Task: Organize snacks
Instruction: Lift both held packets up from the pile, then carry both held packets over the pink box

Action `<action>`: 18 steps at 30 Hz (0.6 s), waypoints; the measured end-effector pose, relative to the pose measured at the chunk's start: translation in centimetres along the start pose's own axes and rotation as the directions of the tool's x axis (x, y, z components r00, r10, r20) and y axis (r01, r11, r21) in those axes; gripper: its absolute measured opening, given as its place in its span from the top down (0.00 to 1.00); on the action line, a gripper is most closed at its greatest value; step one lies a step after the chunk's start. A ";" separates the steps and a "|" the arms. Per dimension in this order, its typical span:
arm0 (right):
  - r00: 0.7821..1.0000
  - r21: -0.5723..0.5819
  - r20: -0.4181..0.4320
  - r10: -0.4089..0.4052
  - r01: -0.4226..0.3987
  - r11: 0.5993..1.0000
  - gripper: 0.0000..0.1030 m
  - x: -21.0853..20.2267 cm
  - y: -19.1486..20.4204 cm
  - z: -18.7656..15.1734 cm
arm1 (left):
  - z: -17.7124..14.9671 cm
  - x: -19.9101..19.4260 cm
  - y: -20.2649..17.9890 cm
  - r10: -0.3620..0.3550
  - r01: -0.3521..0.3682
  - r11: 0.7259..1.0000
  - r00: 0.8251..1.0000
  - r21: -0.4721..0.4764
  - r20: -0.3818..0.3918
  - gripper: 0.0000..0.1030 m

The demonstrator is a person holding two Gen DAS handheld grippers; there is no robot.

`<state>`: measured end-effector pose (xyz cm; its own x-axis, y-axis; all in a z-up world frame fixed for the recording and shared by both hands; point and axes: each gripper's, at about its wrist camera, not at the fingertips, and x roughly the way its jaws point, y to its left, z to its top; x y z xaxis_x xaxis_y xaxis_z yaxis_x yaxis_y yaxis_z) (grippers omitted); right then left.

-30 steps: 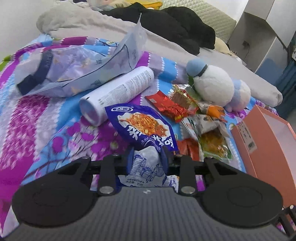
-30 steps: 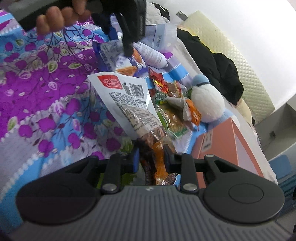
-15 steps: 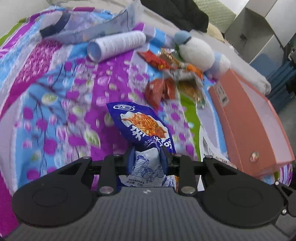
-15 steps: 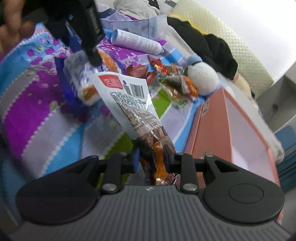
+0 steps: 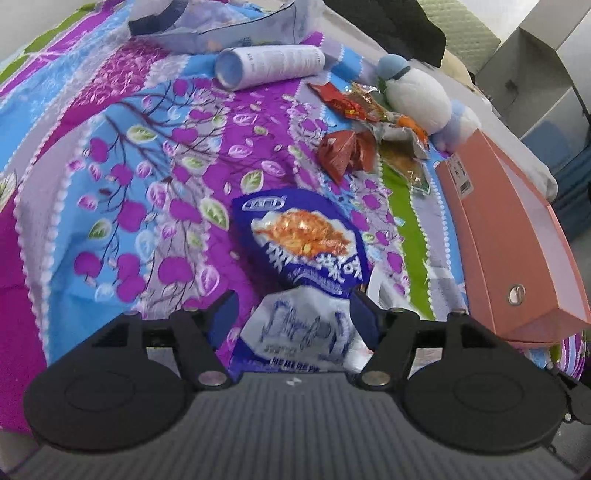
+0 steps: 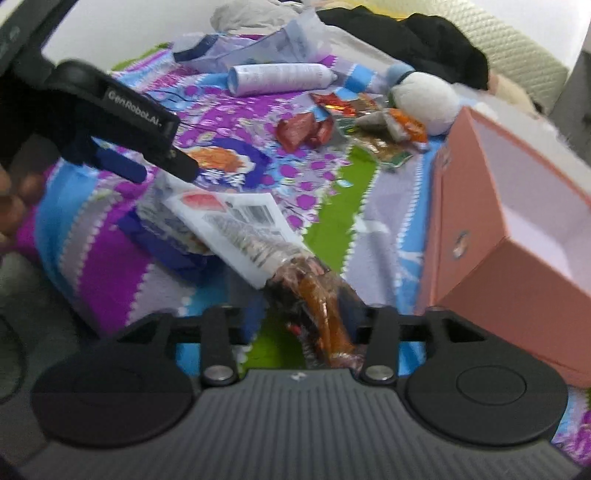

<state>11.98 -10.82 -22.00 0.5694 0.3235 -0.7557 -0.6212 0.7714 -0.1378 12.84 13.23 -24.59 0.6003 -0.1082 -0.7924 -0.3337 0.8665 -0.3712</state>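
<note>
A blue-and-white noodle snack bag [image 5: 306,243] lies on the flowered bedspread [image 5: 122,177]. Its white end sits between the fingers of my left gripper [image 5: 293,314], whose jaws are opening and whose pads stand clear of it. My right gripper [image 6: 304,314] is opening too. The clear, orange end of a white barcode snack bag [image 6: 240,221] lies between its fingers, not pressed. That bag rests partly on the blue bag [image 6: 221,158]. The left gripper [image 6: 155,166] shows in the right wrist view, above the blue bag. A pink open box [image 6: 480,221] stands to the right.
Red packets [image 5: 345,151] and other loose snacks lie beside a white plush toy [image 5: 413,96]. A white cylinder can [image 5: 269,66] and a large pale bag [image 5: 229,22] lie farther back. The pink box [image 5: 509,236] runs along the bed's right side. Dark clothes lie beyond.
Both grippers went from shut on their bags to open. The blue bag and the barcode bag now rest on the bedspread near its front edge. The left gripper moved away from the snack pile.
</note>
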 end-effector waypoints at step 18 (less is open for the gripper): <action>0.959 -0.251 -0.083 0.272 -0.284 0.925 0.15 4.0 -2.3 0.8 | 0.4 0.3 -0.9 0.006 -0.006 0.999 1.000 0.045 -0.011 0.24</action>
<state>16.09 -10.90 -24.18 0.3325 0.4745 -0.8150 -0.8719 0.4841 -0.0739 13.64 12.57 -24.31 0.5899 -0.1082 -0.8002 -0.3042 0.8882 -0.3443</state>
